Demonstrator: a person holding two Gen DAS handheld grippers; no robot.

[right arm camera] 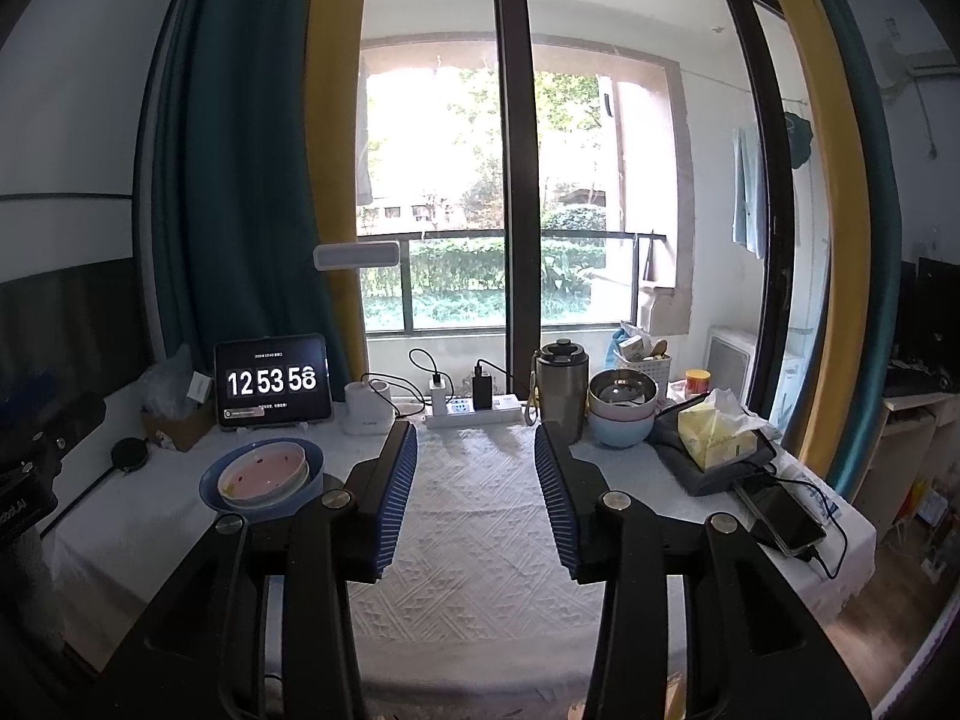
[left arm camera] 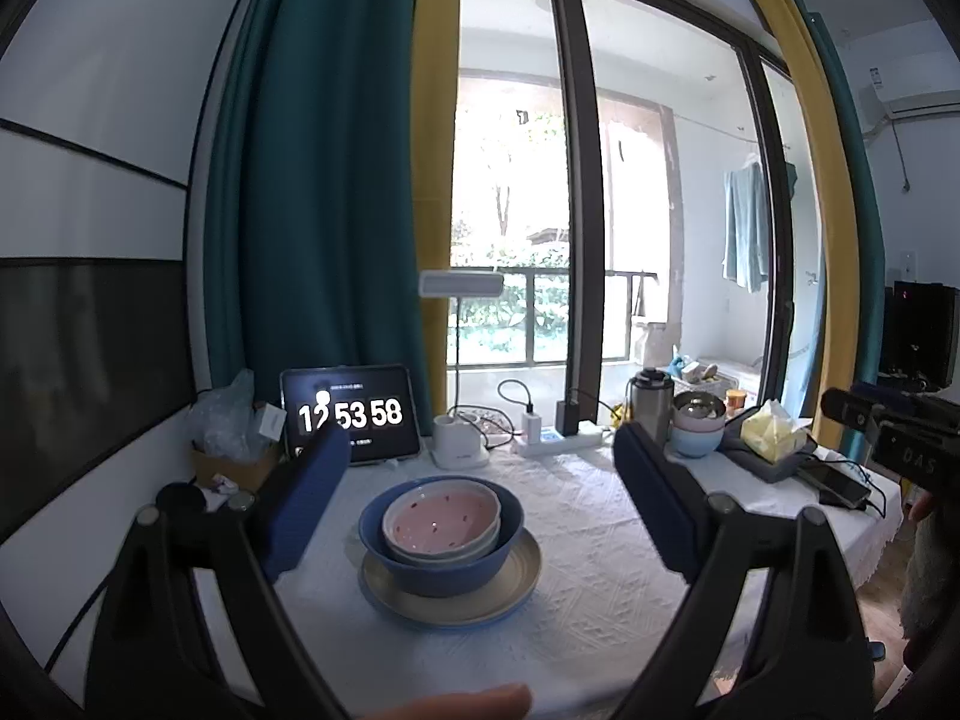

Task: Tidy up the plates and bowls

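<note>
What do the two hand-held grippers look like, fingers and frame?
The left hand-held gripper and the right hand-held gripper match: black triangular-cutout link arms with round silver pivot screws, each carrying two long flat fingers faced with ribbed blue pads. No cables or markings show on the fingers. Seen from the left wrist, the right unit's black housing bears faint lettering, unreadable in full.

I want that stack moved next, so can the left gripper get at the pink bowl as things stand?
Probably yes: the left gripper is open, the pink bowl sits between and beyond its fingers, topmost in the blue bowl, nothing blocking.

The tablet [right arm camera: 273,383] screen reads 12 53 58; the right claw [left arm camera: 906,450] body bears "DAS".
</note>
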